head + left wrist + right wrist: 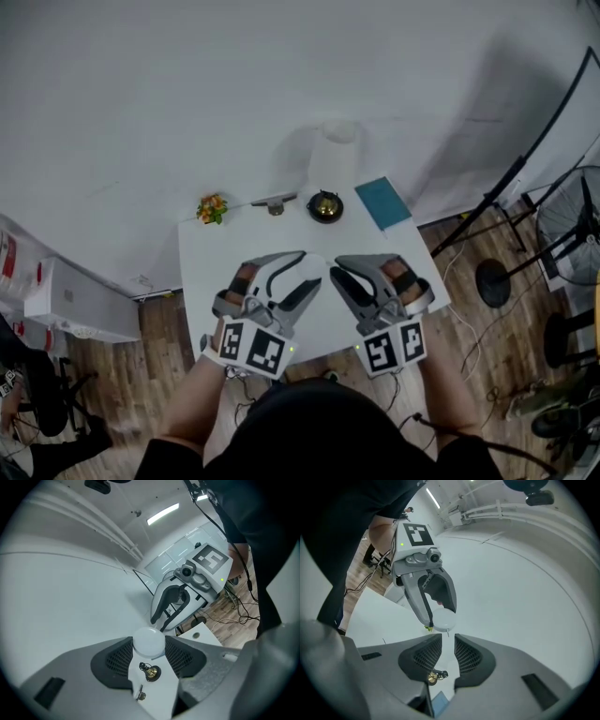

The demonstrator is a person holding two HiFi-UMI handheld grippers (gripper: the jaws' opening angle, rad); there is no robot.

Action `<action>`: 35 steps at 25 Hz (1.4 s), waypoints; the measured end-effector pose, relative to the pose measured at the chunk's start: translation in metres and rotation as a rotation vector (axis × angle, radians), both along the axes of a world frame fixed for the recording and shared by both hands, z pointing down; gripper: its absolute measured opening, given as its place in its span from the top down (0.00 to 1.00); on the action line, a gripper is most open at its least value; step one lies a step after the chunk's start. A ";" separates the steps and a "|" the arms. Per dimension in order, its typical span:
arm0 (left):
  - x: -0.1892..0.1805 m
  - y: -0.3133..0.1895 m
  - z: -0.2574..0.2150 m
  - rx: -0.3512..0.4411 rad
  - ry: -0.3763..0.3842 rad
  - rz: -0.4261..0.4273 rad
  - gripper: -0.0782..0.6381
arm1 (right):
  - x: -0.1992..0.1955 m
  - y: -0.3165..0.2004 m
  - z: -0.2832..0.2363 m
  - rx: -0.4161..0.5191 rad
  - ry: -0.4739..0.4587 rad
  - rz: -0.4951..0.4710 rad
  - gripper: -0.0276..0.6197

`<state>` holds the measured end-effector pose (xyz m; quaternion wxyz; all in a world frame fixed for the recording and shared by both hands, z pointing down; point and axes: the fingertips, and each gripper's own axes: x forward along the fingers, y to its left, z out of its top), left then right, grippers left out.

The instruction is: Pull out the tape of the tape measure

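The left hand-held gripper (310, 268) and right hand-held gripper (335, 265) hover open and empty above the bench (211, 258). The tape measure (324, 206), seemingly that round black-and-brass case at upper centre, looks light, hard, slippery: clamp its sides, pinch the tape's end.

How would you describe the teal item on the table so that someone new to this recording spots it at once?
Start from the white table in front of the person, where a row of small things lines the far edge. The teal book-like slab is the rightmost of them, just right of a round dark and gold object. It is the only flat, rectangular, blue-green thing there, lying askew near the far right corner.
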<state>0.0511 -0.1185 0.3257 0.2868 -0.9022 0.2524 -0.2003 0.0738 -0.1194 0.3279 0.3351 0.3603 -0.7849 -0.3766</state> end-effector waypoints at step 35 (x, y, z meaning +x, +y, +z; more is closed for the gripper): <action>-0.044 -0.027 0.024 -0.121 0.058 0.060 0.60 | 0.038 -0.012 0.014 -0.160 -0.245 0.010 0.94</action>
